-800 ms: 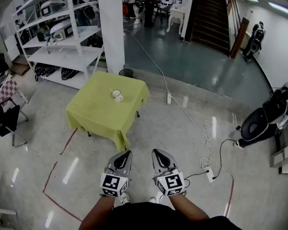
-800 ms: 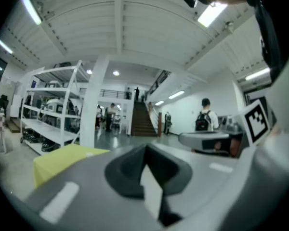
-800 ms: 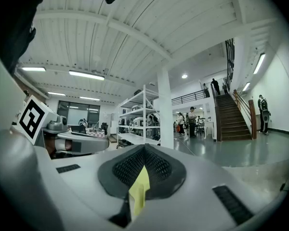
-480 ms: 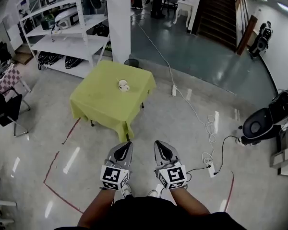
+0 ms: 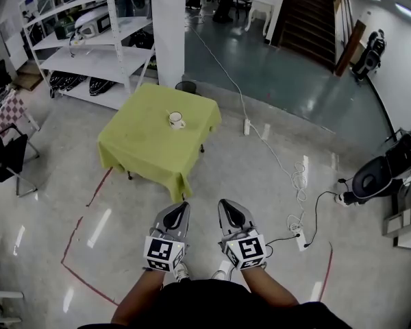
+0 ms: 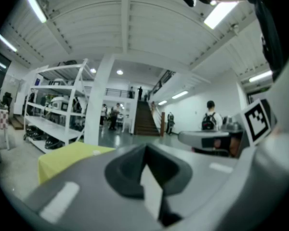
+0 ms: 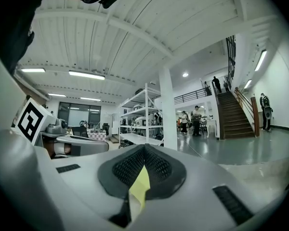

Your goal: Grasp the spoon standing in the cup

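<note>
On the floor well short of the counter (image 5: 140, 153), both tools are held low and side by side, pointing toward 12 o'clock. The left tool (image 5: 181, 210) is pressed together with nothing in it, and the right tool (image 5: 224, 206) is likewise pressed together and empty. The cup (image 5: 176, 120) stands on the counter's far half, toward 1 o'clock of its middle and well apart from both tools. The spoon (image 5: 170, 114) is seen only as a thin handle that rises from the cup and leans toward 10 o'clock.

Nothing has been grasped yet, and the whole approach is judged to remain. Several failures can be foreseen:

- If a tool is not spread before the spoon is reached, the handle would be pushed rather than pinched. The spoon could then be swept round the rim or knocked out.
- The cup looks small and light. A sideways nudge against the leaning handle could tip it or slide it on the cloth.
- The handle is thin, so a pinch made off-centre is likely to slip or to twist the spoon.
- The cloth hangs over the counter's edges. If it were caught by a leg or a tool, the cup could be dragged.
- A cable (image 5: 296, 184) lies on the floor at about 2 o'clock. A drift to that side could end in a trip.
</note>
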Demonstrator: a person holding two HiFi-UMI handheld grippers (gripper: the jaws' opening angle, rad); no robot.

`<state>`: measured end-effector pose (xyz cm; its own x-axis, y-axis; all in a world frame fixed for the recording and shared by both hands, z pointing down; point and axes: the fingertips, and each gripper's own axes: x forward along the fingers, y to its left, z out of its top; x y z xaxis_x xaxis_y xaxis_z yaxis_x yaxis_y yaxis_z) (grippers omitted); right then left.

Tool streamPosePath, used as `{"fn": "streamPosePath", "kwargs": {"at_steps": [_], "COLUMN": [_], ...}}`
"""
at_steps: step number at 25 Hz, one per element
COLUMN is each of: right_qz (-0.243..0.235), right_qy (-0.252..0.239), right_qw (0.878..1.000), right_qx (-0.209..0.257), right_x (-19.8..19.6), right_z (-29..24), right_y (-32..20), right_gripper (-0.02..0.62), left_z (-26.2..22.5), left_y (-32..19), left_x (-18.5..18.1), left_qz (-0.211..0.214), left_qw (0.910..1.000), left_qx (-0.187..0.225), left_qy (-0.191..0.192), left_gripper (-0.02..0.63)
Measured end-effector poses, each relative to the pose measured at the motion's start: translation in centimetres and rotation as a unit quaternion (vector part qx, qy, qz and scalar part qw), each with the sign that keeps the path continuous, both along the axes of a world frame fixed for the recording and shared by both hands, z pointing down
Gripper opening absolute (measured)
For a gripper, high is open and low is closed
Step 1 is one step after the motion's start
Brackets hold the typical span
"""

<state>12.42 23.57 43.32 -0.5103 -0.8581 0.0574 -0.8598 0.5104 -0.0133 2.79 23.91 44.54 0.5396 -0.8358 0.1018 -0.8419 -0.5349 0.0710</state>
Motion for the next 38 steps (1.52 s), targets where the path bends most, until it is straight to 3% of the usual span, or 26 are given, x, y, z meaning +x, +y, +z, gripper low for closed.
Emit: {"fn": "streamPosePath", "kwargs": {"at_steps": [16,28,38], "right_qz": [0.021,-0.003,-0.032], "right_qy": [0.019,0.020,0.017], "right_qw": [1.000,1.000,0.999], "right_qx": [-0.012,-0.005,0.006], "right_x": [-5.5,-6.7,-3.7], "right_z": [2.1,2.4,1.8], "right_y": [-1.1,-6.8,-14.2], "right_gripper": [0.006,0.006,0.008], "left_z": [-0.2,0.0,0.6], "left_y": [-1.3,-6.6,-13.9], "left_x": [-6.6,-5.4,-2.5], "left_qz": [0.007,0.011,-0.014], "left_qw": [0.9999,0.9999,0.9999], "left_qx": [0.008,0.004,-0.002], "left_qy": [0.004,0.001,-0.007], "left_gripper": [0.006,0.006,0.006]}}
